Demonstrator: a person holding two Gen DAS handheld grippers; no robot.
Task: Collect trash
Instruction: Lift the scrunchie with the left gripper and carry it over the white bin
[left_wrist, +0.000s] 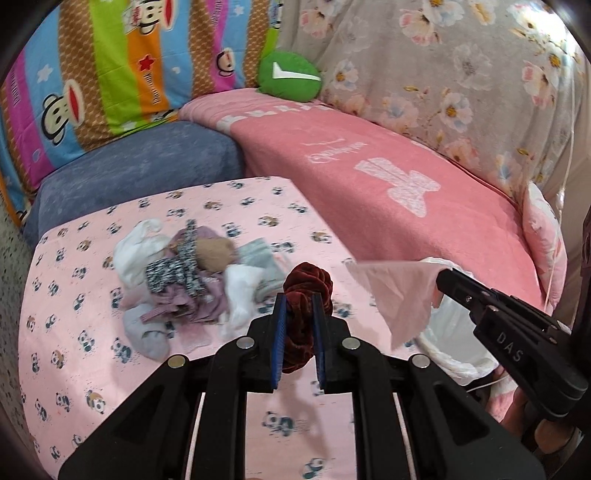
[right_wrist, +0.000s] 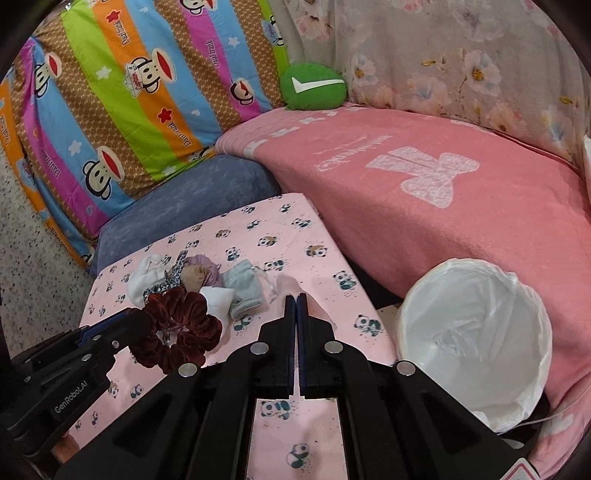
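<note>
Pinching a dark red velvet scrunchie, the left gripper holds it above the panda-print tabletop. On the right, the right gripper has its jaws pressed together on a thin pink tissue near the white-lined bin. Both items look lifted, so the carry step seems in hand. Next, each needs bringing over the bin's mouth before release. 1 pile of socks remains far left.

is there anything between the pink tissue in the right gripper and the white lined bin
Nothing visible. The right gripper holds the pink tissue beside the bin; the bin's mouth is open and uncovered.
</note>
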